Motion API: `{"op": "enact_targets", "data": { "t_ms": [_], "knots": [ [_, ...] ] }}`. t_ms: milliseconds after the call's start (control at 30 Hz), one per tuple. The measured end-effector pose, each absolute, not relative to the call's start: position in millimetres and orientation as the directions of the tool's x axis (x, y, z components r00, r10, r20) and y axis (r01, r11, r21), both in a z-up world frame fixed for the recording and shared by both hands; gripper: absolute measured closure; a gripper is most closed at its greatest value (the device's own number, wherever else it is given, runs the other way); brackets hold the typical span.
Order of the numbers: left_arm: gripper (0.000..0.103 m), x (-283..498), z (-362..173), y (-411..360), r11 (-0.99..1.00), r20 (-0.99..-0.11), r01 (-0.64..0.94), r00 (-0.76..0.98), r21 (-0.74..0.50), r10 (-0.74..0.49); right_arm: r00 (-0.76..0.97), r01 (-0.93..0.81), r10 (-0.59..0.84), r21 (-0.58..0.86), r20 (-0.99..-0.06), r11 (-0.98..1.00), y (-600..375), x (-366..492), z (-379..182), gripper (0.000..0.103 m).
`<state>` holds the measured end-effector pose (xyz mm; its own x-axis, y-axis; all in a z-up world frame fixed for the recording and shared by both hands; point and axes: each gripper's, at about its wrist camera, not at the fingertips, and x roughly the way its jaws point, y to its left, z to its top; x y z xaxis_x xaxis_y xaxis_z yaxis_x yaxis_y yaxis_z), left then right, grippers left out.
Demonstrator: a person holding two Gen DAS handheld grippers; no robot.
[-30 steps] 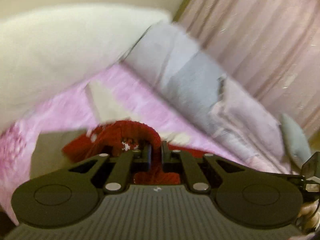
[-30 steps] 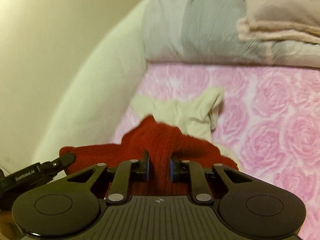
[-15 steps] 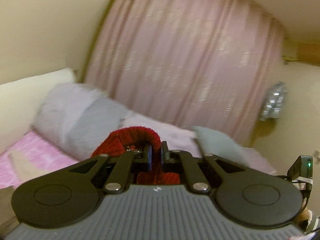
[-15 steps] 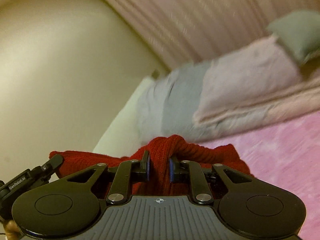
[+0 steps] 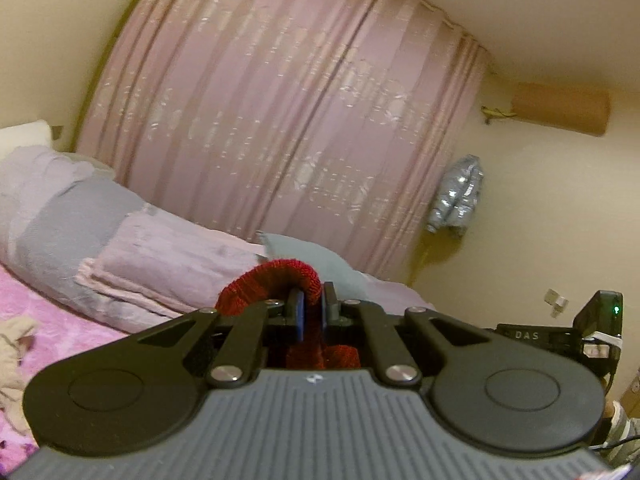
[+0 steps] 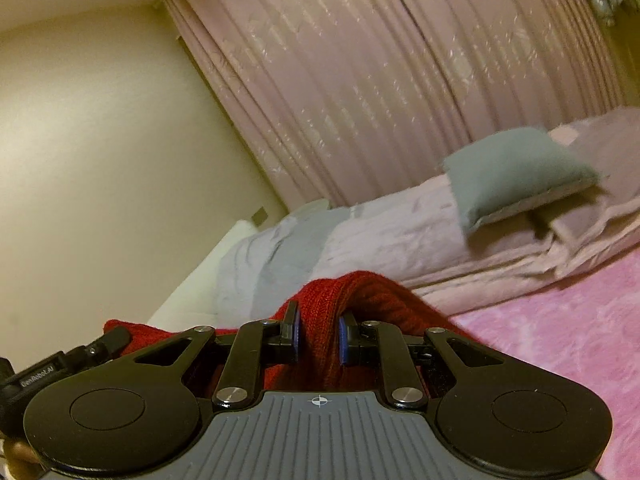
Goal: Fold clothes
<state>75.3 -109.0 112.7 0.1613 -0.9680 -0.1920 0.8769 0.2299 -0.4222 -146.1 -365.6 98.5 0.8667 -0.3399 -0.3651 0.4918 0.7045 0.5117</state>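
A red knit sweater [image 5: 272, 280] is held up in the air by both grippers. My left gripper [image 5: 312, 312] is shut on a rolled edge of it, which arches over the fingertips. My right gripper [image 6: 318, 334] is shut on a thick bunch of the same sweater [image 6: 360, 296], which drapes to both sides and reaches the other gripper's body [image 6: 60, 364] at the left. Most of the sweater hangs below, hidden by the gripper bodies.
A bed with a pink rose-patterned cover [image 6: 560, 320] lies below. Folded grey and pink quilts [image 5: 120, 248] and a grey-green pillow [image 6: 516, 172] lie along its far side. A cream garment [image 5: 16, 336] lies on the bed. Pink curtains [image 5: 300, 120] hang behind.
Both grippers have lifted the red sweater up off the bed and tilted upward; the views went from the bed cover to the curtains and wall.
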Motion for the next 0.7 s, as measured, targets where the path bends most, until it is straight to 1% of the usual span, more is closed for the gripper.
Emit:
{"op": "enact_targets", "data": {
  "t_ms": [33,67,100,133,167,200,233,267,300,333,467,567,700],
  "knots": [
    [0.098,72.2,113.2,-122.5,0.228,-0.202,0.879,0.155,-0.418,-0.967,0.860,0.505,-0.357,0.503,-0.365,0.701,-372.2,-148.8,100.5,0.085],
    [0.096,70.7,112.5,-139.1,0.236,-0.231,0.879,0.150,-0.415,-0.961,0.851,0.521,-0.372,0.499,-0.372,0.693,-379.5,-151.5,100.6,0.084],
    [0.091,69.8,111.5,-156.1,0.247,-0.264,0.878,0.145,-0.411,-0.954,0.835,0.544,-0.383,0.493,-0.395,0.678,-390.2,-152.1,97.6,0.074],
    [0.090,69.0,105.9,-174.3,0.282,-0.320,0.875,0.157,-0.394,-0.934,0.799,0.594,-0.416,0.464,-0.434,0.657,-401.9,-148.7,93.2,0.051],
    [0.090,68.3,98.8,-192.9,0.323,-0.383,0.870,0.174,-0.372,-0.907,0.743,0.661,-0.469,0.415,-0.478,0.625,-412.5,-143.2,88.6,0.039],
    [0.090,65.7,91.4,-202.7,0.345,-0.420,0.871,0.184,-0.350,-0.889,0.699,0.706,-0.510,0.371,-0.501,0.603,-418.0,-142.0,85.5,0.027],
    [0.090,62.5,83.8,-209.9,0.361,-0.449,0.872,0.192,-0.330,-0.873,0.670,0.732,-0.542,0.334,-0.507,0.593,-418.7,-144.7,83.9,0.027],
    [0.087,59.3,76.2,-217.0,0.376,-0.478,0.874,0.200,-0.308,-0.855,0.653,0.747,-0.557,0.316,-0.513,0.585,-417.4,-151.4,81.2,0.027],
    [0.083,55.9,66.5,-218.0,0.383,-0.510,0.872,0.189,-0.306,-0.839,0.649,0.751,-0.556,0.316,-0.519,0.580,-414.3,-161.6,77.5,0.027],
    [0.082,52.5,56.2,-217.0,0.387,-0.543,0.869,0.172,-0.310,-0.822,0.641,0.755,-0.549,0.316,-0.536,0.574,-409.6,-173.1,71.0,0.027],
    [0.082,47.4,3.8,-200.2,0.424,-0.688,0.848,0.102,-0.318,-0.719,0.525,0.820,-0.487,0.260,-0.698,0.510,-376.8,-222.9,18.8,0.027],
    [0.082,45.1,-35.0,-174.1,0.441,-0.787,0.850,0.053,-0.288,-0.615,0.410,0.870,-0.429,0.204,-0.805,0.448,-342.7,-252.5,-26.1,0.027],
    [0.082,35.3,-59.8,-134.9,0.430,-0.851,0.872,0.027,-0.236,-0.524,0.322,0.904,-0.374,0.164,-0.870,0.395,-297.9,-263.9,-59.1,0.027]
  ]
}}
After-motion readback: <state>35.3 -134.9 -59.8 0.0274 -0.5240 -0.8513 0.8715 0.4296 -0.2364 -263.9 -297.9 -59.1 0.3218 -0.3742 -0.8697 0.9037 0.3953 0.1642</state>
